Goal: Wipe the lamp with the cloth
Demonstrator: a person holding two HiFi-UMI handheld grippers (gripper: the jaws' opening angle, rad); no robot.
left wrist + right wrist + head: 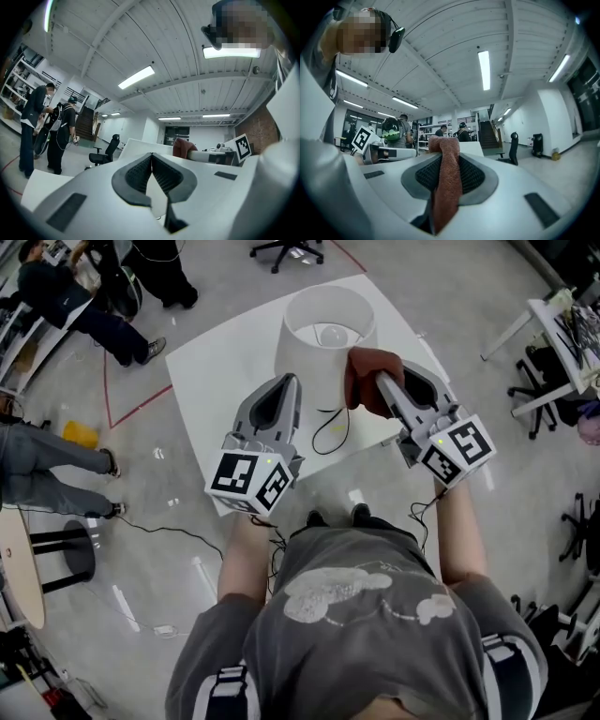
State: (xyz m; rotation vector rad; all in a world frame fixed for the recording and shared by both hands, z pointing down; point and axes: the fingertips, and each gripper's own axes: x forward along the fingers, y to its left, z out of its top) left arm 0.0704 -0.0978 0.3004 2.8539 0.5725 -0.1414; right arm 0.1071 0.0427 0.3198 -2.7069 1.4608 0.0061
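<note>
Left gripper: jaws closed together with nothing between them, over the white table's near edge, just left of the lamp. Right gripper: clamped on the brown cloth, at the lampshade's right side. Open floor to the left; a chair stands beyond the far edge.

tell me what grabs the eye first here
A white drum-shaped lamp stands on a white square table at the top of the head view. The right tongs are shut on a rust-brown terry cloth held at the lamp's right side. The left tongs, shut and empty, sit by its left side.
</note>
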